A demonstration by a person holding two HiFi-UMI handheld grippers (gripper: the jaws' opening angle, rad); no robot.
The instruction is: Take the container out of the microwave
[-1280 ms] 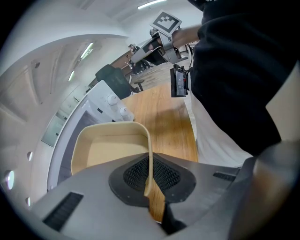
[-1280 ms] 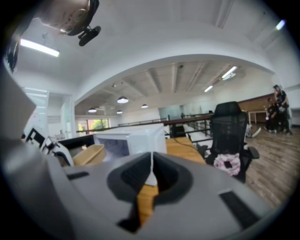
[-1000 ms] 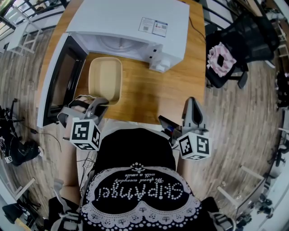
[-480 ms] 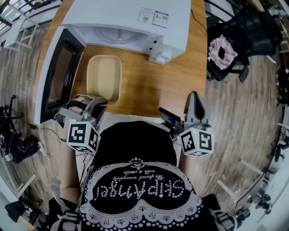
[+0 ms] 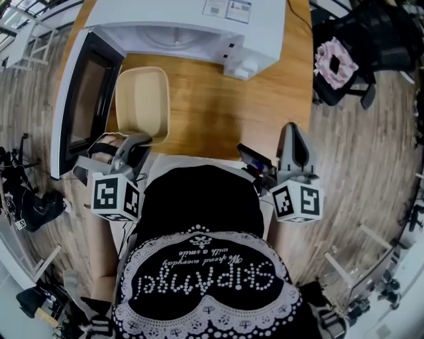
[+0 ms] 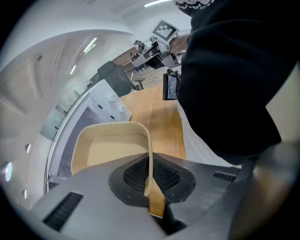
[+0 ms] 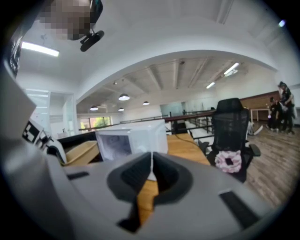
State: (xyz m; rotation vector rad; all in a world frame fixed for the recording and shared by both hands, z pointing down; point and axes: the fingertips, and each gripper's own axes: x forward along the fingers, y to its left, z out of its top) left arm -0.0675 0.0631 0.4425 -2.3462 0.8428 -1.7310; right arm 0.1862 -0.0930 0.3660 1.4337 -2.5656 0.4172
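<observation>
One container (image 5: 142, 102) | rim clamped in left hand-held gripper (image 5: 131, 147) | outside microwave (image 5: 189, 23)

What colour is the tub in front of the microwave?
The tub is pale cream, almost beige. The head view shows it best.

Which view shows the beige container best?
Head view: almost the whole container, outside the microwave. Left gripper view has it partly hidden, rim pinched in the left gripper; right gripper view barely shows it.

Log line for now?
left claw: shut on container rim | container: outside microwave, over table | microwave door: open | right claw: shut, empty
</observation>
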